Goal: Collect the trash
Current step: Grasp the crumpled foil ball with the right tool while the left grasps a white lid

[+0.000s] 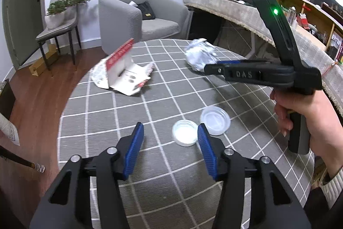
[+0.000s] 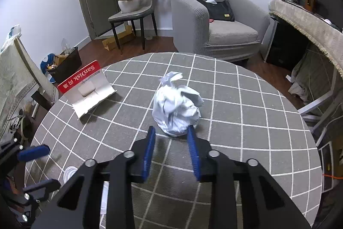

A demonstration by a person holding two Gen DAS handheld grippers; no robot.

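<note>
1. Two shallow clear plastic cups point(image 1: 185, 132) sit nearest on the grey checked tablecloth point(image 1: 107, 121). One lies just off the right fingertip of the left gripper point(image 1: 170, 126), the other just beyond it; whether they are cups or lids is hard to tell. This claw stands wide, with nothing between its pads.
2. One hand point(image 1: 300, 108) at the right edge holds the right gripper point(image 2: 171, 130); the sleeve is cut off by the frame.
3. Its claw is narrow, the tips closed on the near base of the crumpled paper ball point(image 2: 176, 104) at the table's middle. The pads hide how much paper they pinch.
4. Left of the ball, well apart from it, lies torn red-and-white SanDisk card packaging point(image 2: 88, 87), one flap upright. It is blurred in the left wrist view.
5. Beyond the table stands a grey armchair point(image 2: 214, 20) holding a dark bag point(image 2: 216, 10), part hidden by the chair's arm.
</note>
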